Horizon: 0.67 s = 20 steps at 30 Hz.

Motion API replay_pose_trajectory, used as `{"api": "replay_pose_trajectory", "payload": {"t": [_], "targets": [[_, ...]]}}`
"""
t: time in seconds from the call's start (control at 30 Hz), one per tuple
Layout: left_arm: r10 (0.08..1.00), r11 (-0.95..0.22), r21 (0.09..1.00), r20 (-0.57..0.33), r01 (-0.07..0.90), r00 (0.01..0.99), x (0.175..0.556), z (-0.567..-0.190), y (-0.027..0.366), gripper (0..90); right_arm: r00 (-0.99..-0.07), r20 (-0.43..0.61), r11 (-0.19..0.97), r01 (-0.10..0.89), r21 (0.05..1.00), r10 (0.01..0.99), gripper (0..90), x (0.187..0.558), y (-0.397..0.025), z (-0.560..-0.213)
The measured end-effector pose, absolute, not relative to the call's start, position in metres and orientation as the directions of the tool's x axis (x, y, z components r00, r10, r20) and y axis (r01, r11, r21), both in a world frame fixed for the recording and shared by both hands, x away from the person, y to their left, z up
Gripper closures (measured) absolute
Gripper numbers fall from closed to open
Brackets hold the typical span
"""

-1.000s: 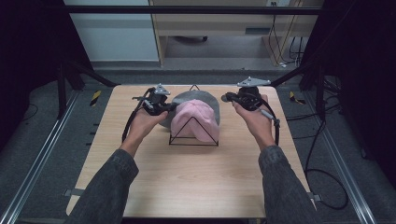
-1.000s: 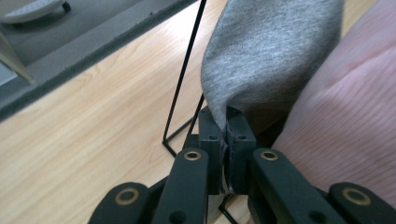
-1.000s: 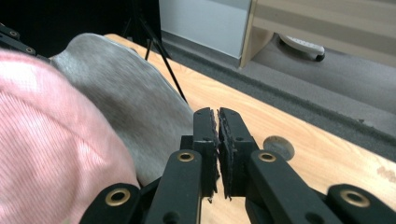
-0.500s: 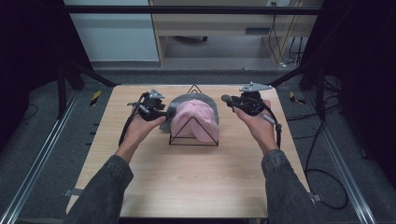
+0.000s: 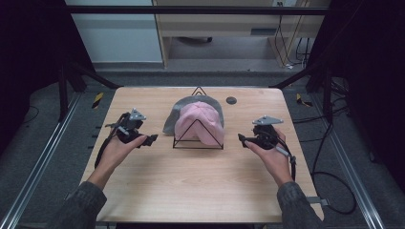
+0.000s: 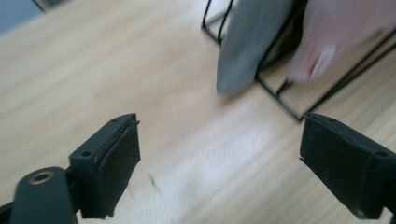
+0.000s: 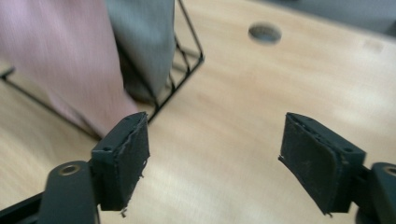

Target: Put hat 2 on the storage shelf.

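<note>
A pink cap [image 5: 199, 123] and a grey cap [image 5: 177, 113] rest on a black wire rack [image 5: 197, 142] at the middle of the wooden table [image 5: 191, 176]. My left gripper [image 5: 149, 140] is held left of the rack, open and holding nothing. My right gripper [image 5: 243, 140] is held right of the rack, open too. In the left gripper view the grey cap [image 6: 252, 42] and pink cap [image 6: 336, 32] hang on the rack [image 6: 280, 100] ahead of the gripper [image 6: 219, 161]. The right gripper view shows the pink cap [image 7: 60, 56], grey cap [image 7: 142, 42] and rack [image 7: 180, 70] beyond the gripper [image 7: 215, 156].
A round hole [image 5: 231, 100] is cut in the table behind the rack on the right; it is also the dark hole [image 7: 265, 33] in the right gripper view. Metal rails and cables run along both sides of the table.
Both hands have pulled back from the caps toward the near side and outward. Both grippers now sit apart from the rack.
</note>
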<state>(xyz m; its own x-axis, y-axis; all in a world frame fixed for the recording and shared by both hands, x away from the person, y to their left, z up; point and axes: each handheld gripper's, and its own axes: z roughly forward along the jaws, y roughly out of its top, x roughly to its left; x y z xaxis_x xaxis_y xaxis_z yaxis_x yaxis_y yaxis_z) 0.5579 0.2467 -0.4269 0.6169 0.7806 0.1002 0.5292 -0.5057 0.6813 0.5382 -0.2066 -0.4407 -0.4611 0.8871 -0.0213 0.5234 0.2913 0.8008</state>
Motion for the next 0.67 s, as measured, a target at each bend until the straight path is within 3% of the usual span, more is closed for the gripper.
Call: {"api": "replay_pose_trajectory", "payload": {"t": [0.47,0.67], "targets": [[0.79,-0.504,0.613,0.042,0.608,0.612,0.536,-0.495,0.254,6.6,-0.426,0.022,0.287,0.646,0.707,0.904,14.7,0.523,-0.197,-0.505],[0.784,-0.469,0.675,0.021,0.57,0.62,0.535,-0.504,0.257,0.3,-0.425,-0.004,0.286,0.602,0.745,0.905,13.5,0.52,-0.193,-0.511]]}}
